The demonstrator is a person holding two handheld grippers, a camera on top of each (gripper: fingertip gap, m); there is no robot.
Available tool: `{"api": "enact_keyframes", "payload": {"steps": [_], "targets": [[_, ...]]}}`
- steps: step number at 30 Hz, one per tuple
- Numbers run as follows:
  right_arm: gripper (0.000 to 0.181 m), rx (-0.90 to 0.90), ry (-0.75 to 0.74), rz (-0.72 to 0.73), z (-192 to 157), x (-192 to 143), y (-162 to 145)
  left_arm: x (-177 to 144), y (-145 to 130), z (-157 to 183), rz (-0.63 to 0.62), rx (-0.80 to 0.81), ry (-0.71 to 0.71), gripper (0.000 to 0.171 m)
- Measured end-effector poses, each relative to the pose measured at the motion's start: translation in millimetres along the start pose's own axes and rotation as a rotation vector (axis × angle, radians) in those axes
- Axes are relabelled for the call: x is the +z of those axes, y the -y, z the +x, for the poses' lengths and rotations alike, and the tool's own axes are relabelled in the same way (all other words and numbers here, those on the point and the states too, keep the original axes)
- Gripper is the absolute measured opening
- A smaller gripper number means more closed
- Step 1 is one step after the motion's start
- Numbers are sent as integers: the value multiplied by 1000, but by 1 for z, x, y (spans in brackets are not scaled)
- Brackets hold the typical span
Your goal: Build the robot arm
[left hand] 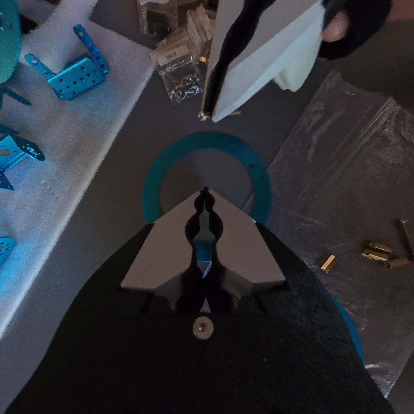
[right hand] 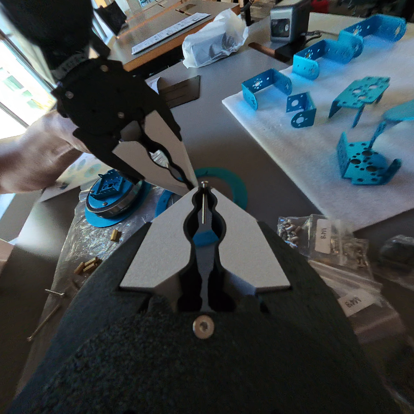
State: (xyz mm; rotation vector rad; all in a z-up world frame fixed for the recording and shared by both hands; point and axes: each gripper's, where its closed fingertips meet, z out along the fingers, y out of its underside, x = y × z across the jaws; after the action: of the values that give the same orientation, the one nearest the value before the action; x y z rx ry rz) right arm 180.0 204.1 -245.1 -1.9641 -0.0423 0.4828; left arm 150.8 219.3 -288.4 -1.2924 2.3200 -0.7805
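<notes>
Left gripper [left hand: 205,190]: fingers pressed together at the tips, with something tiny and dark pinched right at the point; too small to tell what it is
Under the left gripper: a teal ring [left hand: 156,170] lying flat on the grey tabletop [left hand: 107,179], the fingertips over its open middle
Right gripper [right hand: 203,188]: fingers clamped on a long silver screw [right hand: 203,201], head poking out past the tips, shank running back between the fingers
Right gripper from the left view: it comes down from above [left hand: 207,113], the screw head showing at its tip, just beyond the far edge of the ring
Left gripper from the right view: its tips [right hand: 190,184] are almost touching the screw head, above the teal ring [right hand: 237,186]
Left of the ring: a white foam sheet [right hand: 280,139] carrying several blue metal brackets [right hand: 266,86]
Near the right gripper: small clear bags of screws [right hand: 298,233]
On a clear plastic sheet [left hand: 347,179]: a few brass standoffs [left hand: 378,254]
Beside the left gripper: a blue round base with a bracket on top [right hand: 112,197]
</notes>
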Motion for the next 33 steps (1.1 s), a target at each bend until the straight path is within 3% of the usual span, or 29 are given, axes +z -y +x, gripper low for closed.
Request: {"api": "enact_keyframes", "payload": {"steps": [3,6,9,12,15,19,21,23,27,33], "targets": [[2,54,-11,-55,4,0,-9,-10,1,-1,13,12,12,0],[2,177,134,-292,-25,-6,-36,-24,-1,-8,36,-30,5,0],[2,98,188,-459,-51,-7,-63,-40,-13,-36,46,-93,86,1],[3,21,251,-582,-70,-2,-87,-47,-34,-78,11,-187,217,32],[36,18,247,-522,-66,6,-69,-38,-46,-75,3,-302,116,37],[66,72,74,-340,-9,27,-12,-32,-60,-74,-17,-310,130,22],[73,114,12,-404,16,37,-11,-32,-60,-73,-3,-314,131,21],[77,102,-52,-461,32,46,-16,-32,-60,-74,24,-323,128,19],[76,128,-28,-491,17,59,-18,-33,-60,-75,76,-363,118,16],[70,431,-14,-415,16,64,-7,-33,-60,-76,108,-363,128,15]]}}
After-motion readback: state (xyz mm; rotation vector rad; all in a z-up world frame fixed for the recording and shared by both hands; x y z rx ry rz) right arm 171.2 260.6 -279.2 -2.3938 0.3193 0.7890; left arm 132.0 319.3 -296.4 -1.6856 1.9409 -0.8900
